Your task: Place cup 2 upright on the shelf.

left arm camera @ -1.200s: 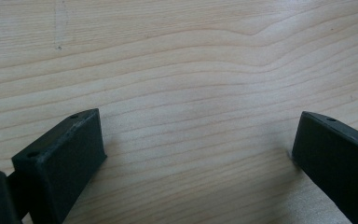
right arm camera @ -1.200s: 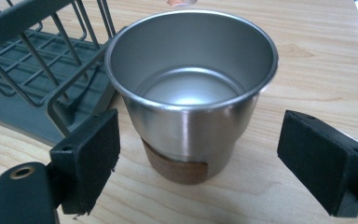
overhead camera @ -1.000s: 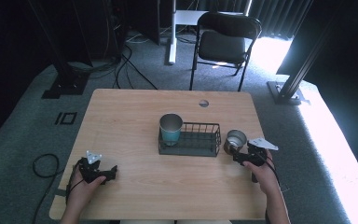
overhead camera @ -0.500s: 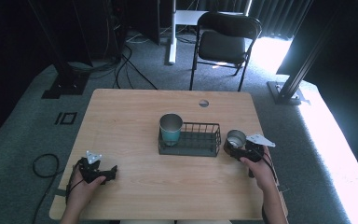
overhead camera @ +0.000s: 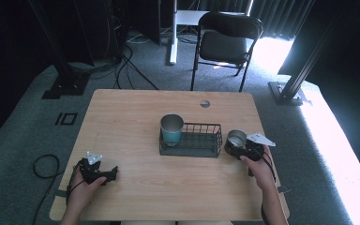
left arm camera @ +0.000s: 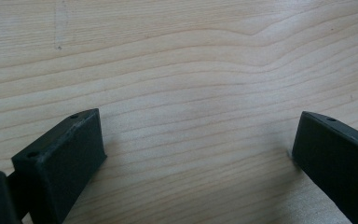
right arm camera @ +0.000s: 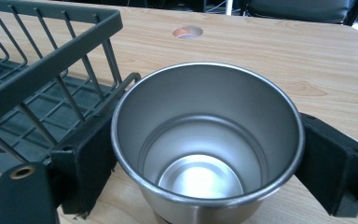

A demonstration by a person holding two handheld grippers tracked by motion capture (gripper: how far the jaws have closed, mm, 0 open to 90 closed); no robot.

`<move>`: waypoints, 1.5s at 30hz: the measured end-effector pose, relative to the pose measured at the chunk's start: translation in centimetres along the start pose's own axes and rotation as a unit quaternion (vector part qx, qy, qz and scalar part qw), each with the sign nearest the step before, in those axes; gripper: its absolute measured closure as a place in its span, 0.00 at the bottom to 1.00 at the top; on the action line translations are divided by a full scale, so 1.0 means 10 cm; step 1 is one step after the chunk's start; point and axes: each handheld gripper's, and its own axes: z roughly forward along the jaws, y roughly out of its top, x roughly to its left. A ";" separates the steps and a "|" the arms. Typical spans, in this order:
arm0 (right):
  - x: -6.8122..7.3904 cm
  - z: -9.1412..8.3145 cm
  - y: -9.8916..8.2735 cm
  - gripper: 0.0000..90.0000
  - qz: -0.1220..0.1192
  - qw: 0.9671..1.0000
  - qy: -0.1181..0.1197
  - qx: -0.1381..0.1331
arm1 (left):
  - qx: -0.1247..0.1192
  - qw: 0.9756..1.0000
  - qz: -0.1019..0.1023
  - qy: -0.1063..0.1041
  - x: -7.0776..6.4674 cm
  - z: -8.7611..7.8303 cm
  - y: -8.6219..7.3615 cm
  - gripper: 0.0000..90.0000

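A bare steel cup (overhead camera: 236, 138) stands upright on the table just right of a dark wire basket (overhead camera: 192, 151). My right gripper (overhead camera: 239, 145) is shut on the cup. In the right gripper view the black jaws press both sides of the steel cup (right arm camera: 205, 140), with the basket's wall (right arm camera: 51, 70) close at its left. A second steel cup with a teal lower half (overhead camera: 172, 129) stands inside the basket's left end. My left gripper (overhead camera: 108, 173) rests near the table's front left, and its jaws stand wide open over bare wood (left arm camera: 196, 93).
The wooden table (overhead camera: 136, 117) has a round cable hole (overhead camera: 205, 103) near its far edge, seen beyond the cup as the hole (right arm camera: 187, 31). A black folding chair (overhead camera: 227, 42) stands behind the table. Cables lie on the grey carpet at left.
The right gripper and its steel cup have shifted very slightly towards the basket. The left gripper has stayed put.
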 end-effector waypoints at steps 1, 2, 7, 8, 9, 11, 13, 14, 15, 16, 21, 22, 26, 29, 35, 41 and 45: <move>0.00 0.00 0.00 0.15 0.001 1.000 0.002 0.000 | 0.000 1.000 0.000 0.000 0.00 0.00 0.00 0.03; 0.00 0.00 0.01 0.15 -0.001 1.000 0.003 0.002 | 0.000 1.000 0.000 0.000 0.00 0.00 0.00 0.03; 0.00 -0.02 0.04 0.15 0.001 1.000 -0.001 0.002 | 0.000 1.000 -0.001 0.000 0.00 0.00 0.00 0.03; 0.00 -0.02 0.05 0.15 0.004 1.000 0.001 -0.001 | 0.000 1.000 -0.001 0.000 0.00 0.00 0.00 0.03; 0.00 -0.03 0.07 0.15 0.006 1.000 0.000 -0.003 | 0.000 1.000 -0.001 0.000 0.00 0.00 0.00 0.03; 0.00 -0.05 0.10 0.16 0.006 1.000 -0.001 -0.002 | 0.000 1.000 -0.001 0.000 0.00 0.00 0.00 0.03; 0.00 -0.07 0.13 0.16 0.006 1.000 -0.003 -0.003 | 0.000 1.000 0.000 0.000 0.00 0.00 0.00 0.03; 0.00 -0.07 0.13 0.16 0.006 1.000 -0.003 -0.003 | 0.000 1.000 0.000 0.000 0.00 0.00 0.00 0.03; -0.01 -0.08 0.14 0.16 0.010 1.000 -0.003 -0.002 | 0.000 1.000 0.000 0.000 0.00 0.00 0.00 0.03; -0.01 -0.10 0.18 0.16 0.011 1.000 -0.001 -0.003 | 0.000 1.000 -0.001 0.000 0.00 0.00 0.00 0.03; -0.03 -0.15 0.26 0.16 0.008 1.000 -0.001 -0.008 | 0.000 1.000 0.000 0.000 0.00 0.00 0.00 0.03; -0.03 -0.16 0.28 0.16 0.009 1.000 -0.002 -0.010 | 0.001 1.000 0.000 0.000 0.00 0.00 0.00 0.03; -0.04 -0.21 0.35 0.16 0.011 1.000 -0.002 -0.016 | 0.000 1.000 0.000 0.000 0.00 0.00 0.00 0.03; -0.05 -0.25 0.41 0.16 0.010 1.000 0.000 -0.021 | 0.000 1.000 0.000 0.000 0.00 0.00 0.00 0.03; -0.04 -0.32 0.53 0.16 0.004 1.000 0.004 -0.027 | 0.000 1.000 0.000 0.000 0.00 0.00 0.00 0.03; -0.01 -0.36 0.66 0.16 -0.006 0.999 0.013 -0.032 | 0.000 1.000 0.000 0.000 0.00 0.00 0.00 0.03; 0.02 -0.37 0.74 0.16 -0.010 0.999 0.020 -0.036 | 0.000 1.000 0.000 0.000 0.00 0.00 0.00 0.03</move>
